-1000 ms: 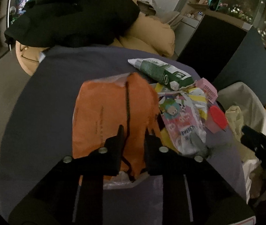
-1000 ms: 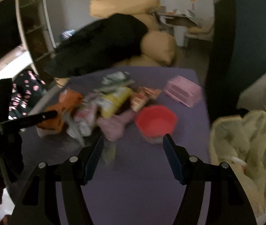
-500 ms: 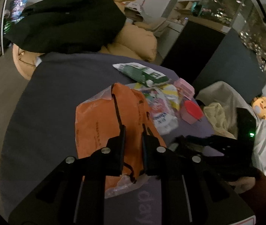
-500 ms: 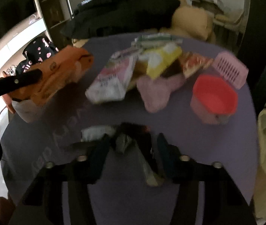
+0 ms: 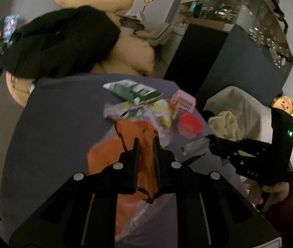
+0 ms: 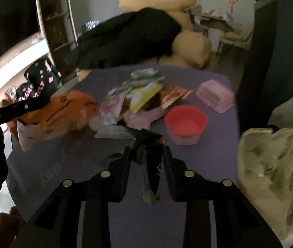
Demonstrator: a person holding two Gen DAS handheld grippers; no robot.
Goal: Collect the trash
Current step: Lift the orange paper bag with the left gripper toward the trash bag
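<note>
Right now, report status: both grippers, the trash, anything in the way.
Left gripper shut on orange bag. Right gripper, jaws just closing, pinches dark wrapper. Wrapper pile and red cup remain on purple table. Nothing blocking.

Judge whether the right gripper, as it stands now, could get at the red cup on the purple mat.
Probably not yet. The right gripper has just been closing on a dark wrapper, which fills its jaws. The red cup stands just beyond on the purple mat with nothing between, so the path looks free once the wrapper is dropped.
</note>
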